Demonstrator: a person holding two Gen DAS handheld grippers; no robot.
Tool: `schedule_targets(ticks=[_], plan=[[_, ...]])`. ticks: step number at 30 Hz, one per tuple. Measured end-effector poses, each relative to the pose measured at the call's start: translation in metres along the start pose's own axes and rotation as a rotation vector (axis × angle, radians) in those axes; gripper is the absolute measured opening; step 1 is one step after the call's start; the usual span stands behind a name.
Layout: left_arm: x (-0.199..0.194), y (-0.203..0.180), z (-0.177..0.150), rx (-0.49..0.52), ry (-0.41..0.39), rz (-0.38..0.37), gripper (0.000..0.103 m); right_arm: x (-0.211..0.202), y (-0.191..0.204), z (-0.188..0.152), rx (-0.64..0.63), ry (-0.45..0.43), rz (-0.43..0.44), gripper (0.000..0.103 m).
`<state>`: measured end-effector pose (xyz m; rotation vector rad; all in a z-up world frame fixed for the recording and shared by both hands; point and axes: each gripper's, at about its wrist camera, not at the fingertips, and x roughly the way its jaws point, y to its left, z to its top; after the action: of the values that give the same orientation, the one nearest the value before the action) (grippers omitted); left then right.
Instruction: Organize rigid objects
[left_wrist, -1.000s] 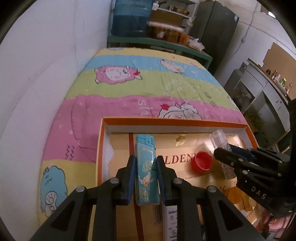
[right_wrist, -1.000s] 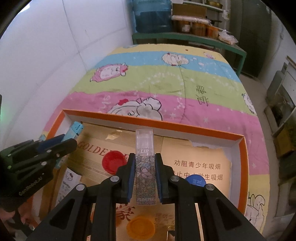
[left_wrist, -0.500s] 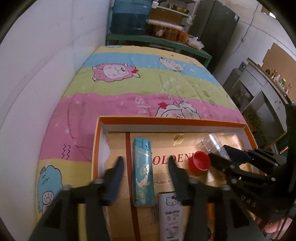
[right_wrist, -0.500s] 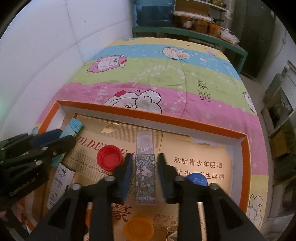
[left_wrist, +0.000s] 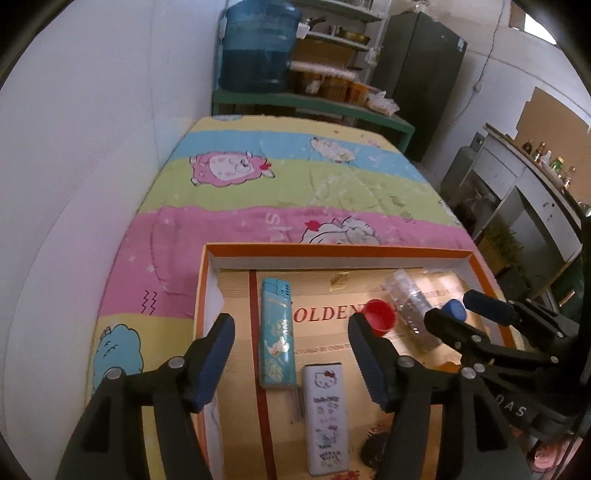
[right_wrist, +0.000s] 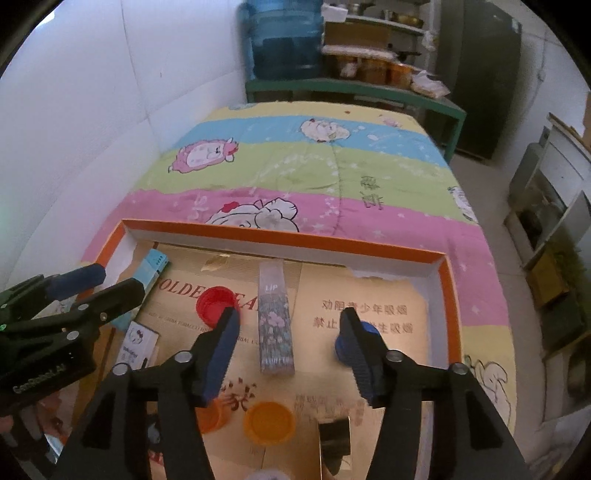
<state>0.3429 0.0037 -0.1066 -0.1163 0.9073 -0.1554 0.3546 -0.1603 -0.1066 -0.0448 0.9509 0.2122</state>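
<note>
Home storage or utility room doubling as workspace. Cartoon-print quilt (right_wrist: 314, 177) covers a table against the white wall. Beyond the quilt: blue water jug (right_wrist: 282, 37) on a green bench (right_wrist: 354, 90), shelves of jars, dark cabinet (right_wrist: 484, 74). Right of the quilt: white sideboard (left_wrist: 524, 192) with bottles.

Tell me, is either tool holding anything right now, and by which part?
Nothing is held. The left tool has just been opening; the blue lighter lies free between its jaws. The right tool likewise, with the floral lip tube lying loose in the tray.
</note>
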Motion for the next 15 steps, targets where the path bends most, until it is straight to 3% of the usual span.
schedule_targets(ticks=[10,15], plan=[[-0.042,-0.014,-0.017,0.022,-0.089,-0.02,0.067,-0.047,-0.007,-0.017,0.073,-0.084,-0.047,0.073],[-0.056,-0.016,-0.027,0.021,-0.11,-0.026,0.067,-0.069,-0.006,-0.028,0.086,-0.134,-0.075,0.073]])
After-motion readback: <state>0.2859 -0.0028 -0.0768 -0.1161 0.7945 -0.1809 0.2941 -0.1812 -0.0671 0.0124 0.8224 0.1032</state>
